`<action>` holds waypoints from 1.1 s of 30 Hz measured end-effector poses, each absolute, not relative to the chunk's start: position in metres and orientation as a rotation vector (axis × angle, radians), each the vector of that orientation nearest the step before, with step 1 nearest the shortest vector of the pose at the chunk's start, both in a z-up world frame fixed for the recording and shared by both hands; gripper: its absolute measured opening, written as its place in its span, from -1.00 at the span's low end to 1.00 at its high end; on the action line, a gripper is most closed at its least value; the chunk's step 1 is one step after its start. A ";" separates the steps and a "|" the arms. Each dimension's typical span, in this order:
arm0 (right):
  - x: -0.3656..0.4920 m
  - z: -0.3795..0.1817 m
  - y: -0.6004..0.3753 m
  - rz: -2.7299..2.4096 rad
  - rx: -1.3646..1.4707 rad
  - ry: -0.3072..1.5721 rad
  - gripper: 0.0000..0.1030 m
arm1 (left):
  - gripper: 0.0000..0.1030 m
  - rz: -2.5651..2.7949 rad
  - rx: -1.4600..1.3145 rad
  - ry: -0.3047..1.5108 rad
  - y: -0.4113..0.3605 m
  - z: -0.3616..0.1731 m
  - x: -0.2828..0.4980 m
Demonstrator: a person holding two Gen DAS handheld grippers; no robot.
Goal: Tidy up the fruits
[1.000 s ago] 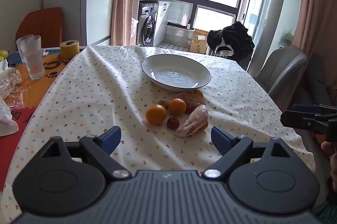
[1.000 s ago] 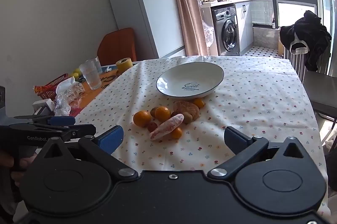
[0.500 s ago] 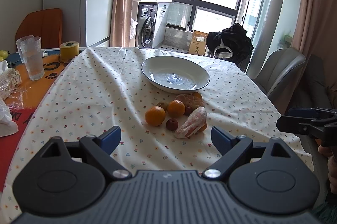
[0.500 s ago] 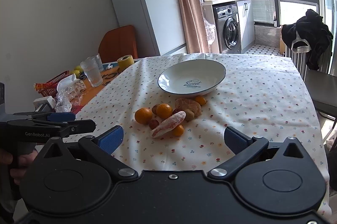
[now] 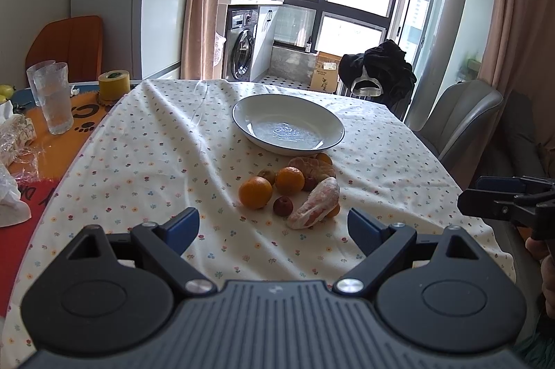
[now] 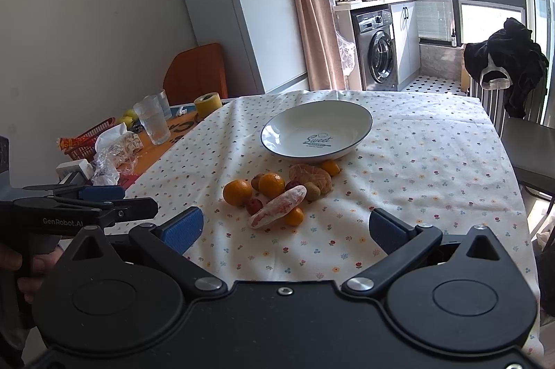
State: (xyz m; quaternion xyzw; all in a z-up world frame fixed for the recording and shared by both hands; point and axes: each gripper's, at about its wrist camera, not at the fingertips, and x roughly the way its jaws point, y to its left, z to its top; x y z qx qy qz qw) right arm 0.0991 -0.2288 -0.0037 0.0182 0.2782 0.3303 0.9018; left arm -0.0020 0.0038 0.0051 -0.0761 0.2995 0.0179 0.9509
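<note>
A white plate [image 5: 249, 122] [image 6: 360, 126] with a dark rim sits empty on the flowered tablecloth. Just in front of it lies a heap of fruit: two oranges [image 5: 255, 192] [image 6: 237, 192], a peeled pomelo wedge [image 5: 317, 203] [image 6: 279, 211], a peeled mandarin [image 6: 309, 176], small red jujubes [image 5: 282, 205] and small kumquats [image 6: 294, 217]. My left gripper [image 5: 274, 226] hovers open short of the heap, holding nothing. My right gripper [image 6: 284, 226] is also open and empty, at a similar distance. Each gripper shows at the other view's edge.
Two glasses [image 5: 52, 94], a yellow tape roll [image 5: 113, 86], plastic wrappers [image 6: 114, 153] and a red basket [image 6: 83, 143] crowd the table's left side. A grey chair [image 5: 461, 115] and a chair draped with black clothing [image 6: 506, 63] stand on the right.
Both grippers have moved slightly closer to the fruit heap. Their fingers stay open, and the fruit and plate have not moved.
</note>
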 end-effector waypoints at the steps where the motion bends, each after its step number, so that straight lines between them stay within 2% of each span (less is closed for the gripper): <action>1: 0.099 -0.004 -0.229 0.684 0.038 0.575 1.00 | 0.77 0.037 -0.155 0.609 0.004 0.005 -0.002; 33: 0.096 0.002 -0.228 0.686 0.032 0.570 1.00 | 0.77 0.036 -0.154 0.601 0.003 0.010 -0.004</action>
